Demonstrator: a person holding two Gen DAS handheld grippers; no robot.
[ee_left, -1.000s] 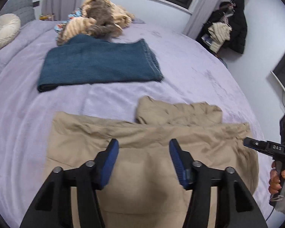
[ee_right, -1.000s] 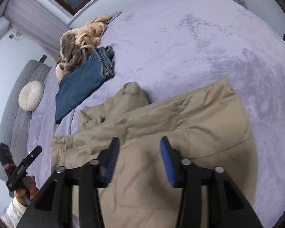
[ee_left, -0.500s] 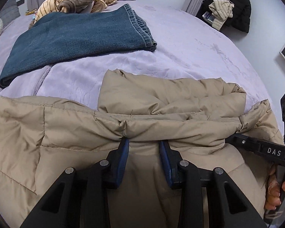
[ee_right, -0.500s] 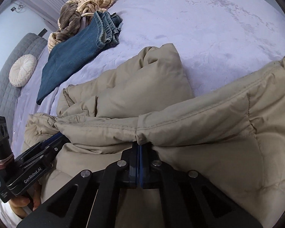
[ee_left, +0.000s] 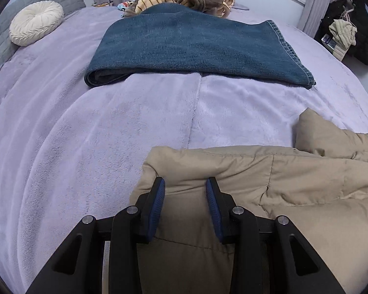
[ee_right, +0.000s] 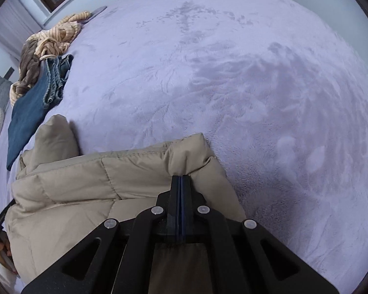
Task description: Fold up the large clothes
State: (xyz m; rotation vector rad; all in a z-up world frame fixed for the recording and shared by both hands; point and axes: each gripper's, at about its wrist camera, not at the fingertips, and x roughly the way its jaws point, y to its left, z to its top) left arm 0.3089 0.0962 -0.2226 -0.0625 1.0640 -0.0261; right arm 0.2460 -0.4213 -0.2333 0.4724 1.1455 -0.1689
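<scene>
Looking along my right tongs (ee_right: 181, 180), I see them clenched on a pinched corner of the tan puffer jacket (ee_right: 90, 183), the fabric bunching up at twelve o'clock just past the tips. My left tongs (ee_left: 185, 183) stand parted, straddling the jacket's other end with a padded ridge between the blue pads (ee_left: 159, 196); I can't tell whether they touch the cloth, so I count them as released. The jacket lies on the lavender bed (ee_right: 233, 73), its long axis running across me, nine to three, from one pair of tongs to the other. Each pair sits at its own end, so neither is nearer. From the left view the jacket's bulk runs toward three o'clock, with the folded jeans (ee_left: 196, 44) well apart at twelve. I judge the left must close before any fold.
</scene>
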